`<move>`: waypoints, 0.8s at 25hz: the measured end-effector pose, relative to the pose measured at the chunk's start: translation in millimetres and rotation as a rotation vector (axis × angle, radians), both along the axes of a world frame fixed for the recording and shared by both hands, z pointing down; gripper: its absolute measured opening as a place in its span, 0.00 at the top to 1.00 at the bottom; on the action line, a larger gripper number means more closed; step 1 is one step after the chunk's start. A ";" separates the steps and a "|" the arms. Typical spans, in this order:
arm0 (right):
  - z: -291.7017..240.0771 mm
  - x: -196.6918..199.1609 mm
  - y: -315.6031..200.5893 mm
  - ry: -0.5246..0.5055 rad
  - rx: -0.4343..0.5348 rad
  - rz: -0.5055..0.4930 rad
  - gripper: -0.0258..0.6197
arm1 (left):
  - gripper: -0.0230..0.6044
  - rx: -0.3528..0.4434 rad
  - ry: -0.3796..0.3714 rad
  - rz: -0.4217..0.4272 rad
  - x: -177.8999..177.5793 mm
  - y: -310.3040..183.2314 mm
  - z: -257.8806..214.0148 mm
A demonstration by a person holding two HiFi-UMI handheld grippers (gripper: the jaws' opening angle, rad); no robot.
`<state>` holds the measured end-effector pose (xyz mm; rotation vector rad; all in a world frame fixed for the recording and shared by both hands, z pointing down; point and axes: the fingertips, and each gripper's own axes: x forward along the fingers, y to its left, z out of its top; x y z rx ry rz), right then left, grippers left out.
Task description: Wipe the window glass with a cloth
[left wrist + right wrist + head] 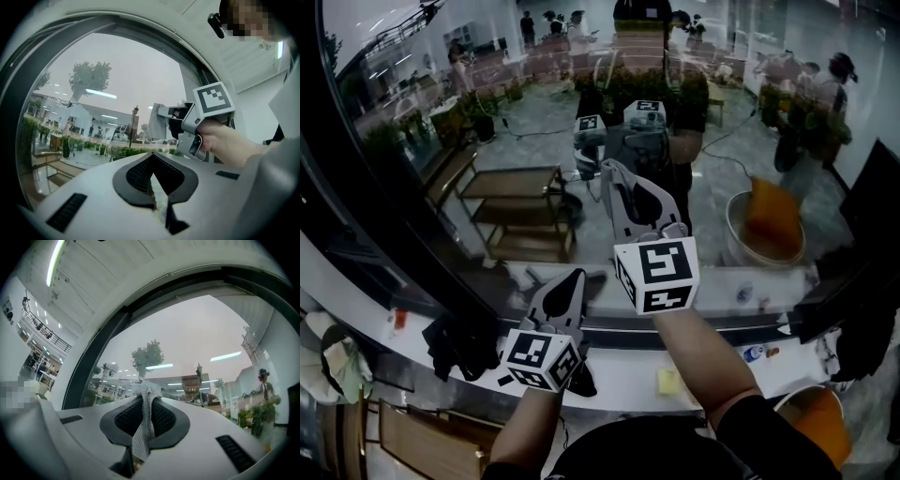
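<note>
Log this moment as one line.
right gripper: shut on cloth, high, facing window glass | left gripper: shut, empty, lower

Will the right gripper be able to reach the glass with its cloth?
Probably yes. The right gripper, shut on the cloth, is held up close to the glass, and nothing shows between them. Whether the cloth touches it is unclear.

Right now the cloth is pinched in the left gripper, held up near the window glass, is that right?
Not quite: it is the right gripper that pinches the cloth, near the window glass. The right gripper view shows it between those jaws; the left gripper holds nothing.
</note>
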<state>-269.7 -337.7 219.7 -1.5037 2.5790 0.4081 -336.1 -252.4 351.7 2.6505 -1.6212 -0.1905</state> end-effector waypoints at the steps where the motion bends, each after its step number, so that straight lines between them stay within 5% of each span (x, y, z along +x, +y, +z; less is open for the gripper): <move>1: -6.6 4.4 0.8 0.000 0.010 0.005 0.89 | 0.95 0.006 -0.002 0.011 5.0 -1.3 -2.8; 8: -41.6 36.6 0.9 0.013 0.053 0.057 0.89 | 0.95 0.040 -0.012 0.078 39.7 -6.4 -25.1; 20: -30.3 71.8 -25.5 0.042 -0.011 0.118 0.89 | 0.95 0.043 -0.027 0.130 82.7 -7.3 -31.4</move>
